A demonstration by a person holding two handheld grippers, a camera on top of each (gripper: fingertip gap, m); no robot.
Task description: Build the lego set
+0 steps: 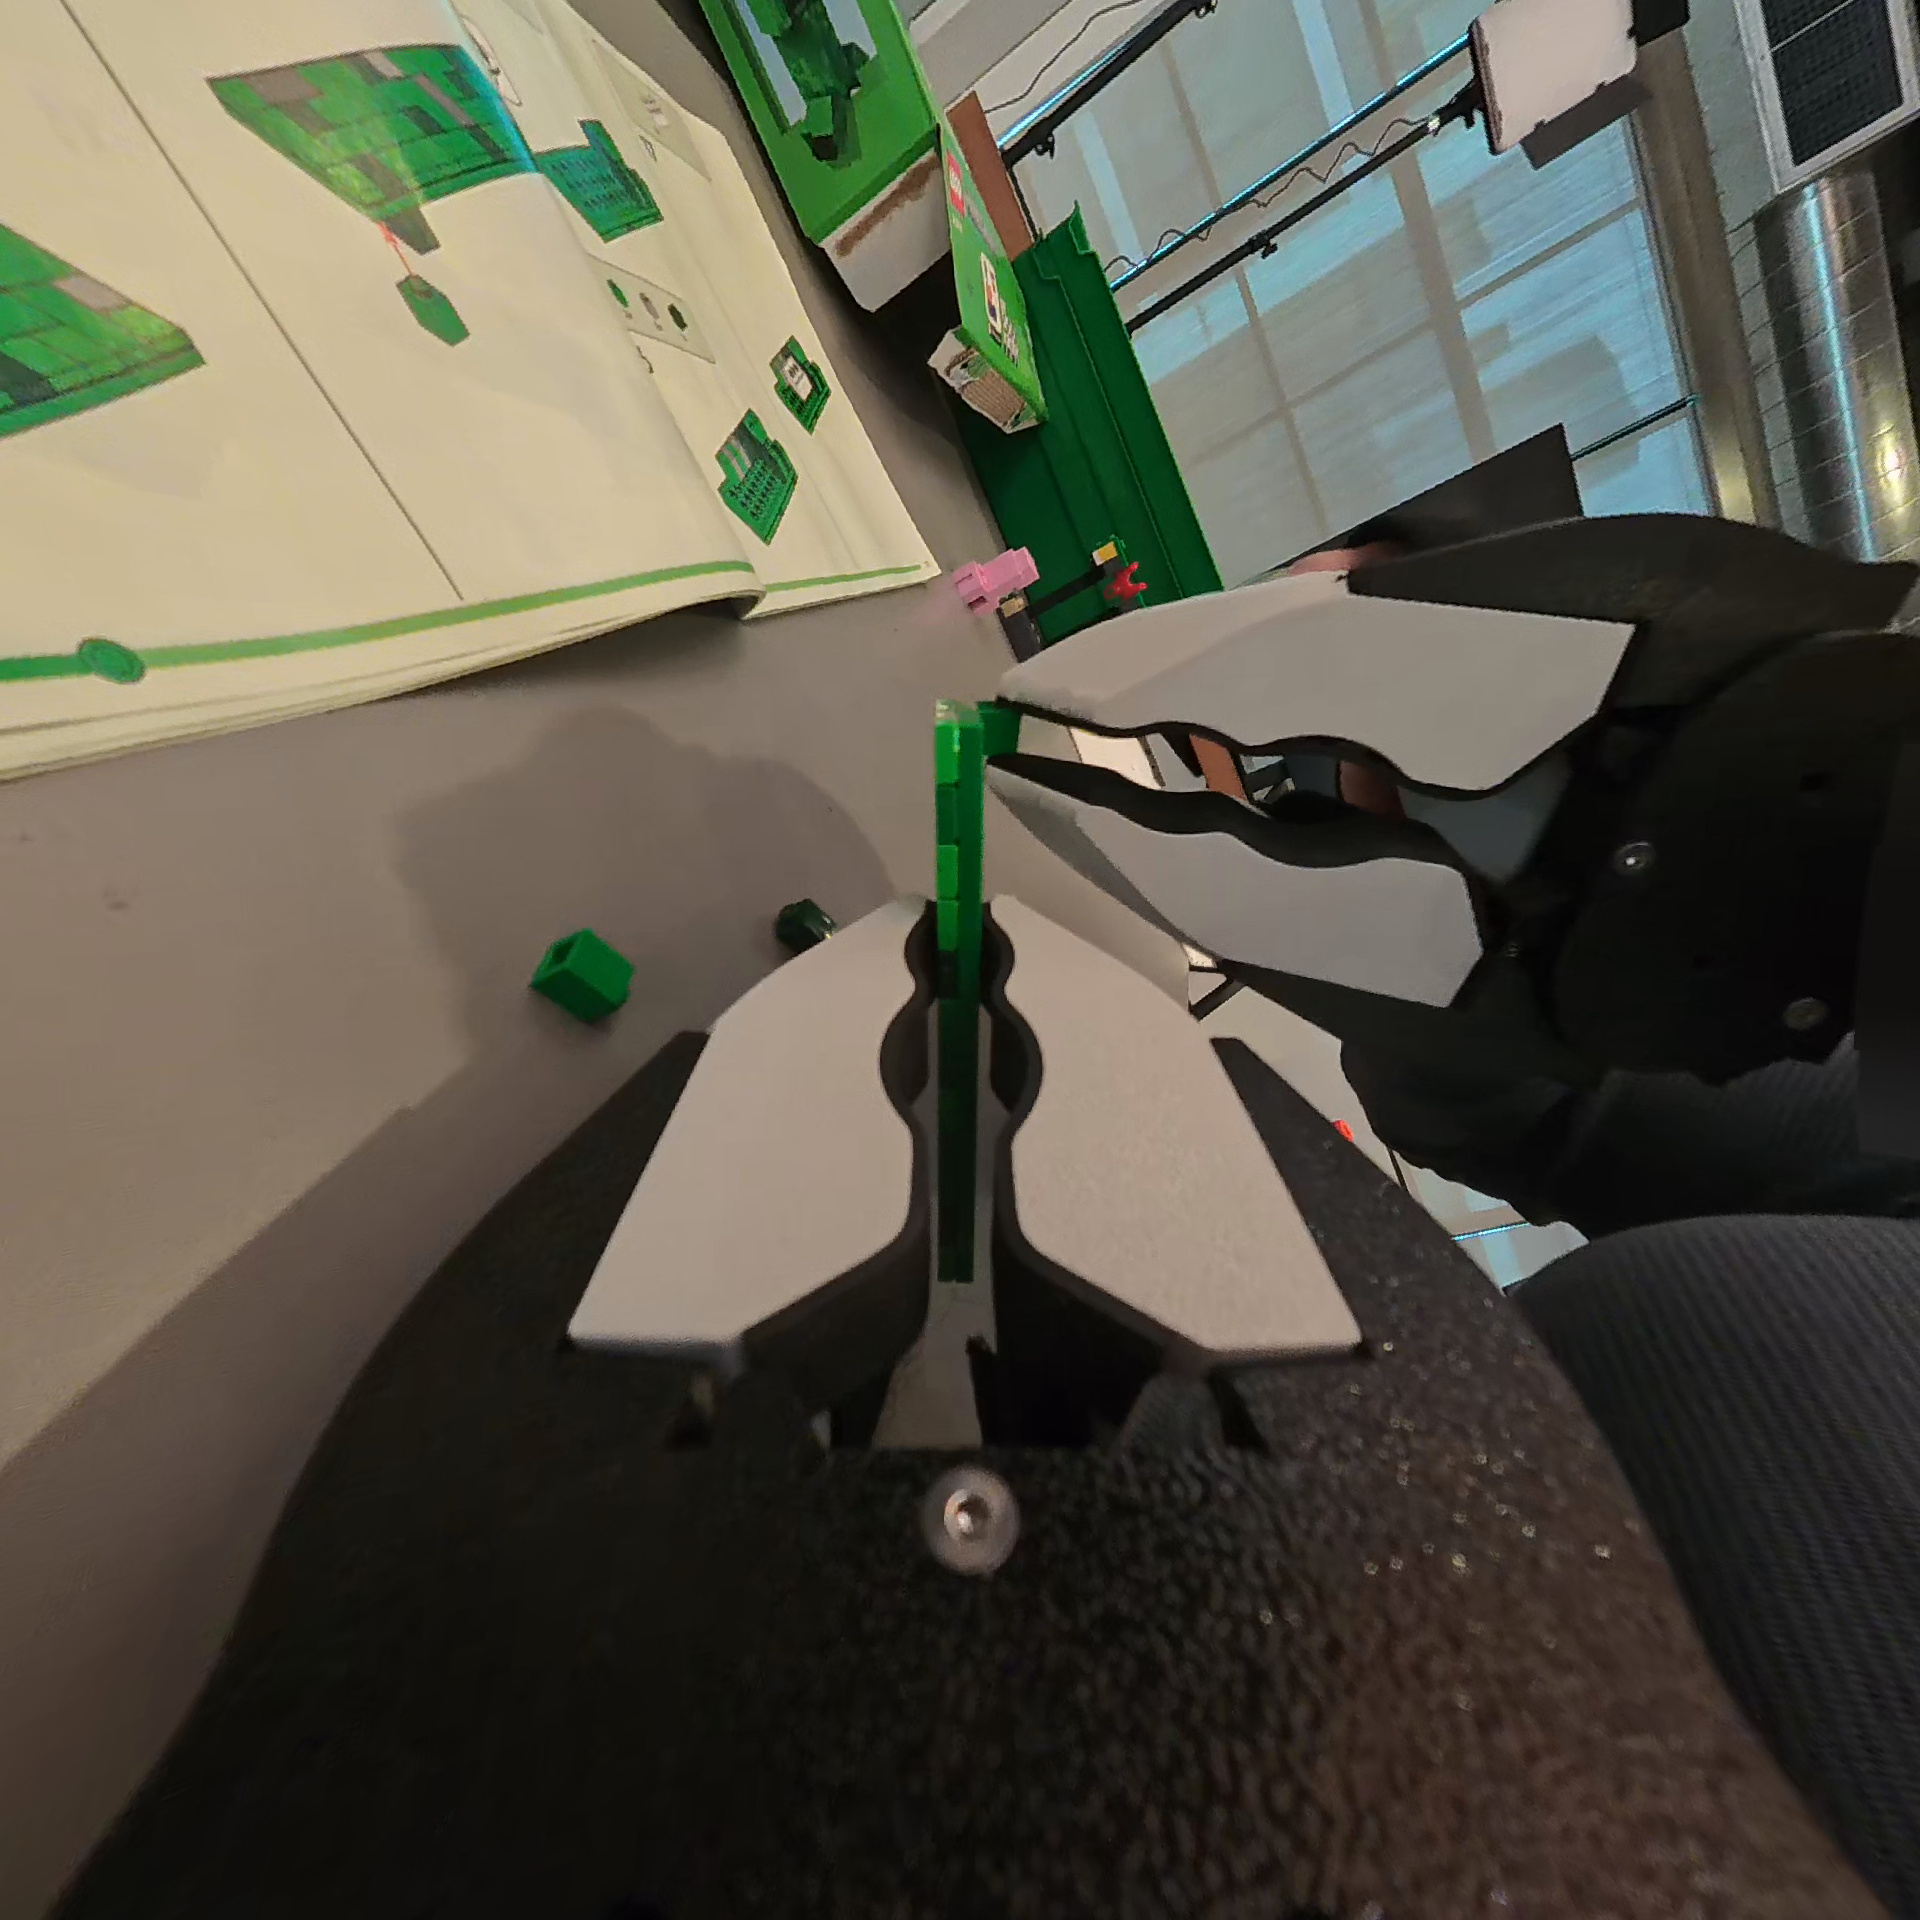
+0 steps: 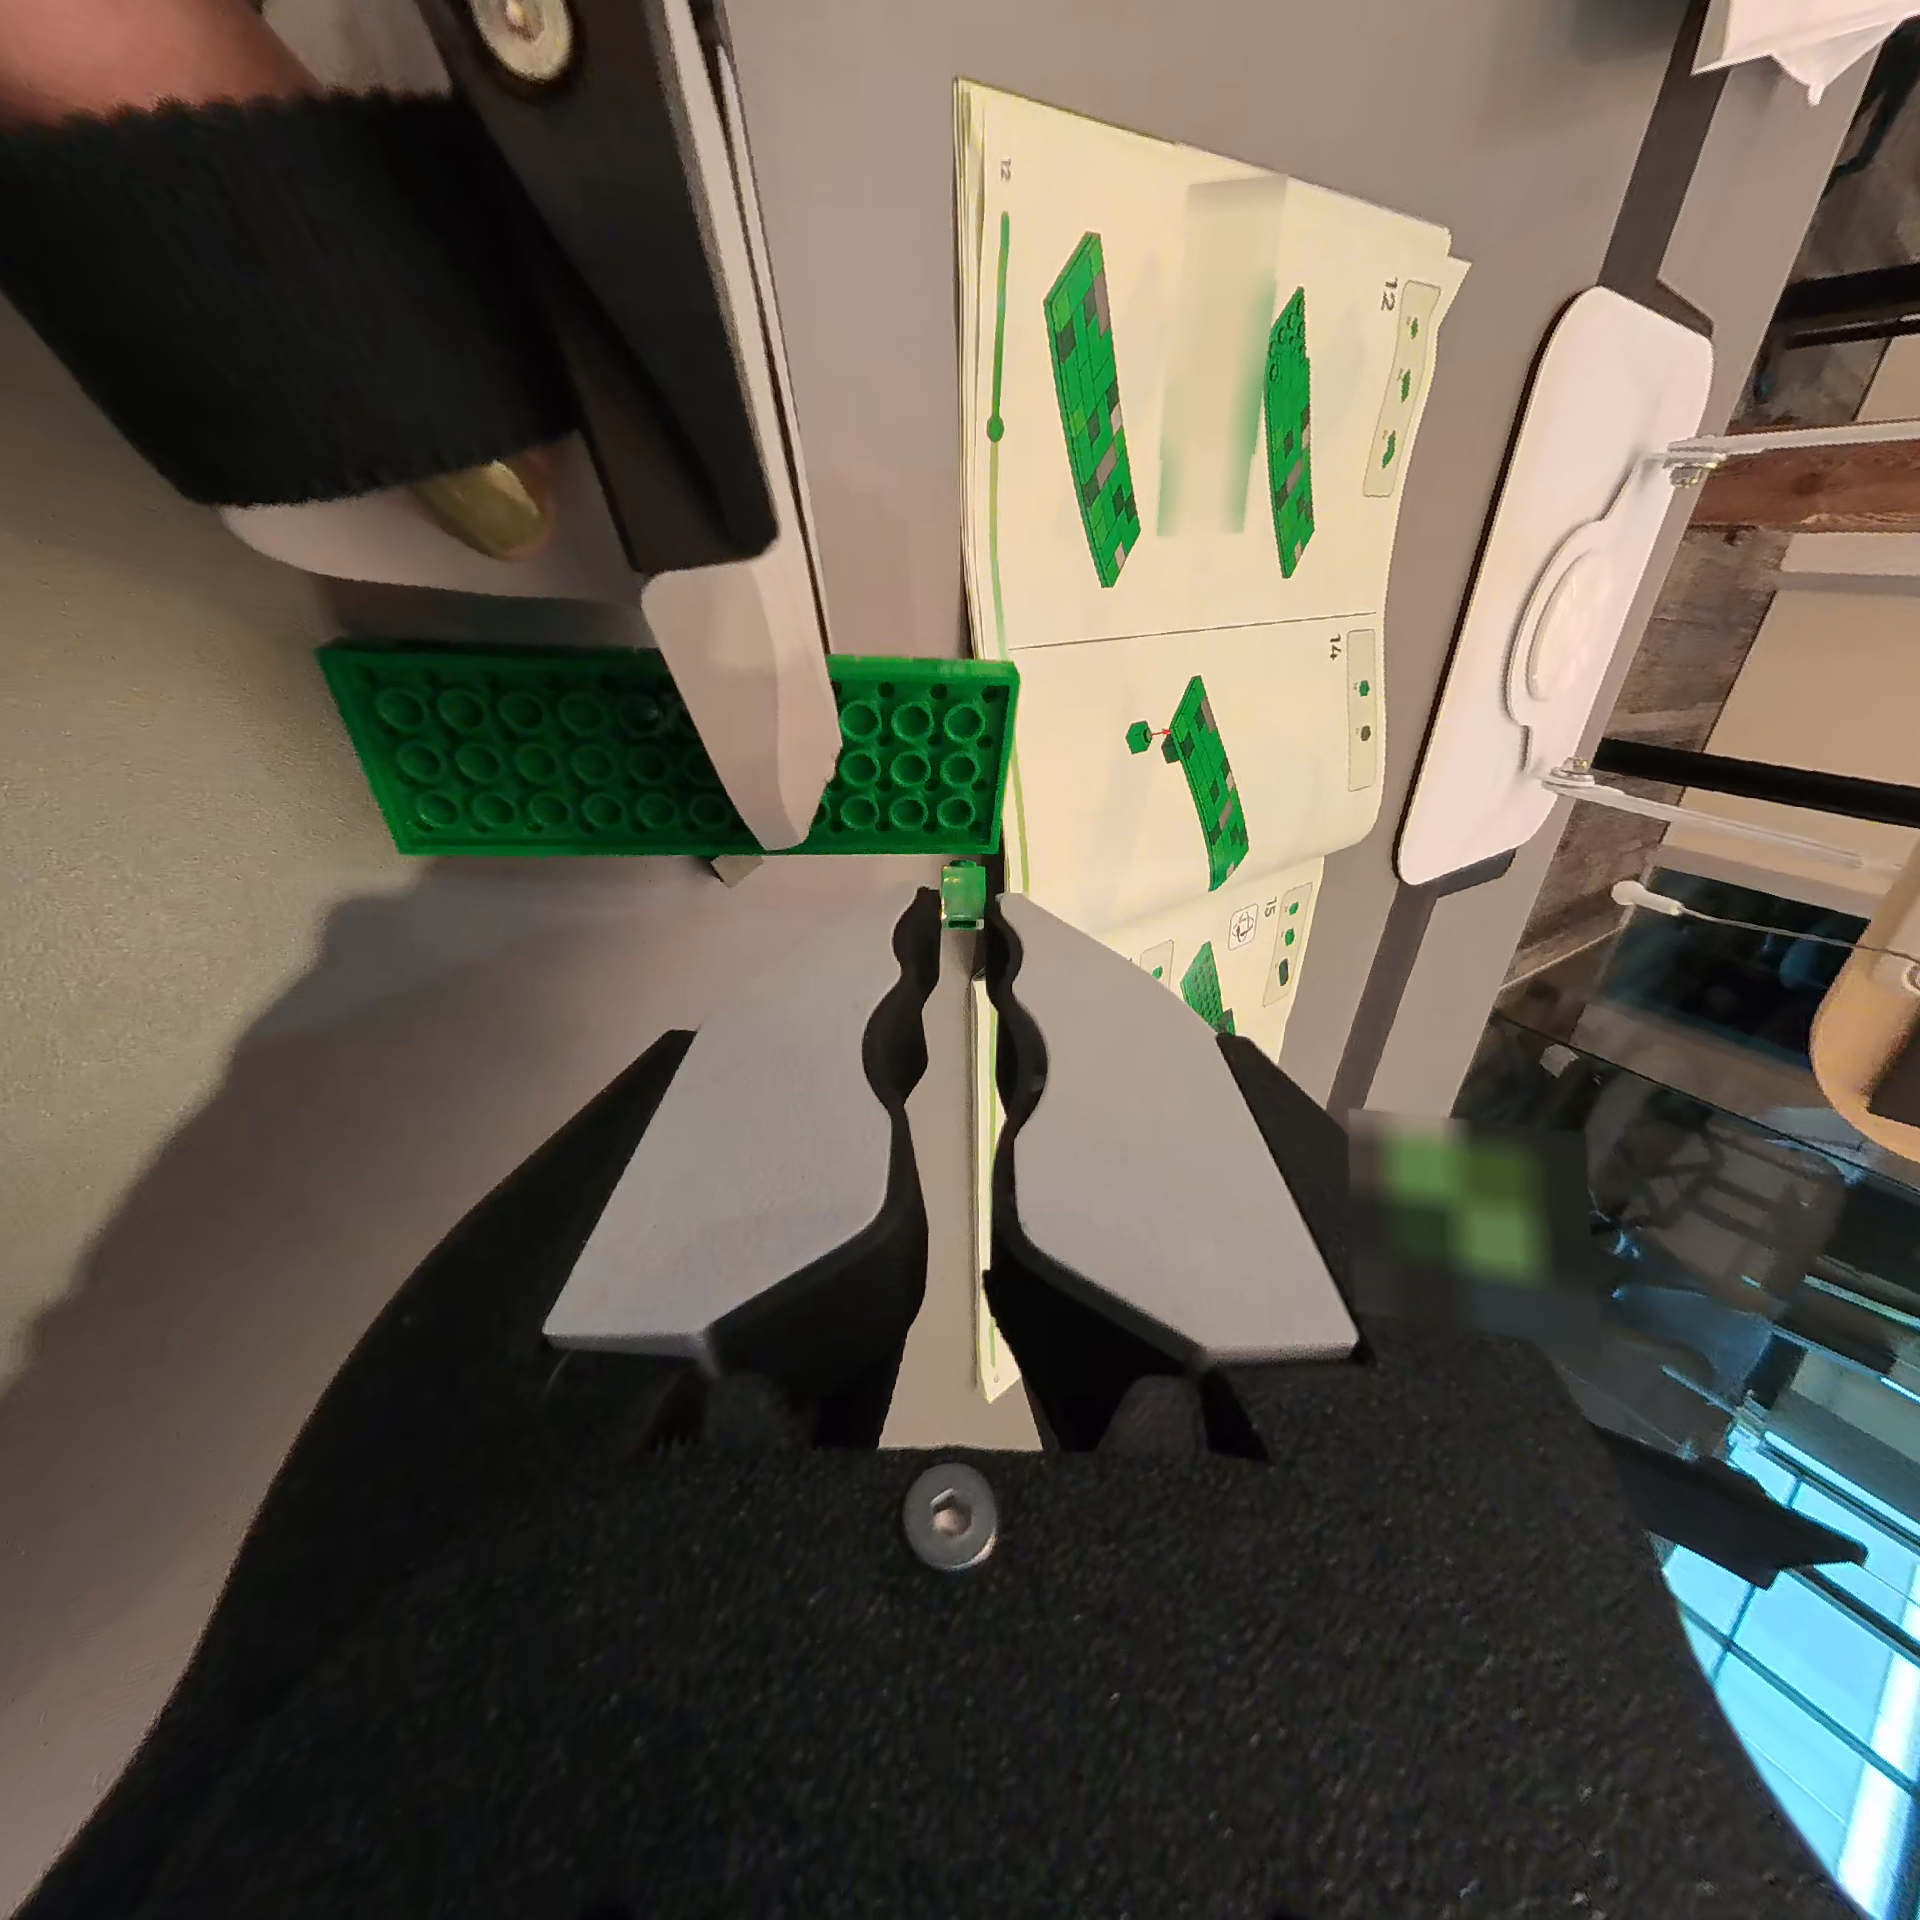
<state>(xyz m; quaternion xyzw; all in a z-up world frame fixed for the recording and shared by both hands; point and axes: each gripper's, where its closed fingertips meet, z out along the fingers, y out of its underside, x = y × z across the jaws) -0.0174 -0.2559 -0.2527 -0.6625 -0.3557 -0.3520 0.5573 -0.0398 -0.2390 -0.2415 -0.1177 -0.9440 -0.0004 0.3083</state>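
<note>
My left gripper [image 1: 958, 920] is shut on a flat green plate [image 1: 958, 831] built of small green tiles, and holds it edge-on above the grey table [image 1: 312, 935]. In the right wrist view the plate's underside [image 2: 520, 748] shows, with a left finger [image 2: 769, 707] across it. My right gripper [image 2: 961, 912] is shut on a small green brick [image 2: 961, 896] at its fingertips. In the left wrist view the right gripper [image 1: 995, 740] holds this brick [image 1: 1000, 727] right at the far end of the plate, on its right face.
An open instruction booklet [image 1: 312, 416] lies on the table, and it also shows in the right wrist view [image 2: 1195, 520]. A loose green brick [image 1: 582, 975] and a dark green round piece [image 1: 805, 925] lie near the plate. A green box [image 1: 831, 114] and a pink piece [image 1: 992, 582] stand farther off. The tips of both grippers are at nearly the same place.
</note>
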